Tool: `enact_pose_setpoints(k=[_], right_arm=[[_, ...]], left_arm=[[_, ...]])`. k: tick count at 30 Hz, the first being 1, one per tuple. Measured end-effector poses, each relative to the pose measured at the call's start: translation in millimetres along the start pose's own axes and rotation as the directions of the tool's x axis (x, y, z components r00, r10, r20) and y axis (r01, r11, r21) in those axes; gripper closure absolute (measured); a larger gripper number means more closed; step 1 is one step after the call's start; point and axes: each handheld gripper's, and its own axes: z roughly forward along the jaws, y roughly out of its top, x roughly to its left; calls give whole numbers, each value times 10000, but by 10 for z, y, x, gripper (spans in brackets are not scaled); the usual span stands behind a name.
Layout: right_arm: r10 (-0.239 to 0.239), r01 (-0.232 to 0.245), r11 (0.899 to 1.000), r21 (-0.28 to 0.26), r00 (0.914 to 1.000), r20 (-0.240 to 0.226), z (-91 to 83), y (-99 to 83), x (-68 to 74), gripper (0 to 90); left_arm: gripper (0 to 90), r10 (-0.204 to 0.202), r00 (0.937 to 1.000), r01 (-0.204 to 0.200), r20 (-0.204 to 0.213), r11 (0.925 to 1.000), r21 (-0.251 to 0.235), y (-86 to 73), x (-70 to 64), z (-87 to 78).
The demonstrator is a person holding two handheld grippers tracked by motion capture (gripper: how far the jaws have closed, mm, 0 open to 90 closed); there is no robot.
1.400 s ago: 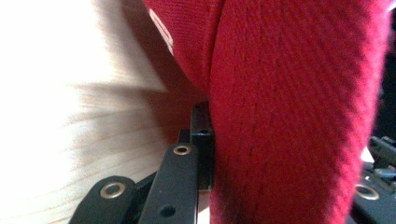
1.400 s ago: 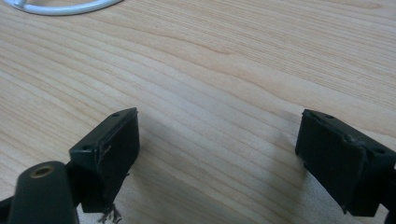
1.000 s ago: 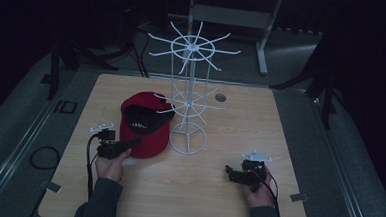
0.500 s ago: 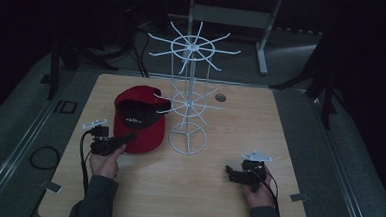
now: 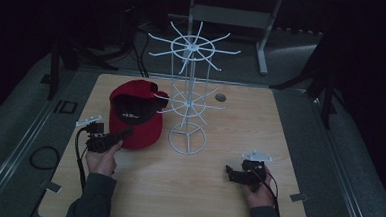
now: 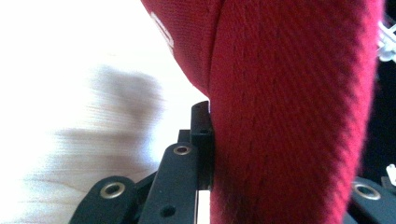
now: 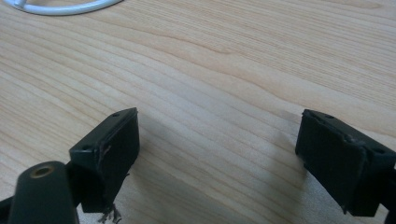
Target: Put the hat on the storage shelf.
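Note:
A red cap point(image 5: 134, 113) with a dark inside is tipped up on the left of the wooden table point(image 5: 249, 141), its opening facing the white wire rack point(image 5: 189, 96). My left gripper point(image 5: 121, 135) is shut on the cap's brim at its near edge. In the left gripper view the red fabric point(image 6: 289, 112) is clamped between the black jaws. My right gripper point(image 5: 230, 173) rests low at the front right of the table, jaws wide apart with bare wood point(image 7: 219, 140) between them.
The rack has a round base point(image 5: 188, 138) and two tiers of spoke hooks right of the cap. A small round hole point(image 5: 220, 97) marks the table behind it. Dark stands and cables lie beyond the far edge.
My left gripper has lifted the cap's brim and tipped the cap up and back toward the rack. The right gripper has stayed put.

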Motion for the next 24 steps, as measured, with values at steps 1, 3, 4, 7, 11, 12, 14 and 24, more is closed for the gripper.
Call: enact_pose_setpoints(k=[1,3,4,7,11,12,14,24], right_arm=[[2,-2,10000,0,10000,0,0,0,0,134],[0,0,10000,1,10000,1,0,0,0,134],[0,0,10000,1,10000,1,0,0,0,134],[6,-6,10000,1,10000,-1,0,0,0,134],[5,-5,10000,0,10000,0,0,0,0,134],[8,-8,10000,-4,10000,-3,0,0,0,134],[8,-8,10000,-5,10000,-4,0,0,1,134],[-1,1,10000,-4,10000,-4,0,0,0,134]], left_arm=[[835,14,10000,-14,-2,10000,-20,8,-1,-5],[835,0,10000,0,7,10000,-61,20,-5,-15],[835,2,10000,-2,-1,10000,-79,23,-7,-17],[835,-17,10000,17,0,9999,-130,40,-11,-27],[835,-44,10000,44,26,9997,-238,69,-22,-44],[835,-31,10000,32,33,9996,-268,77,-26,-48],[835,-9,10000,10,40,9995,-316,94,-34,-59],[835,-3,10000,5,48,9985,-554,180,-73,-96]])
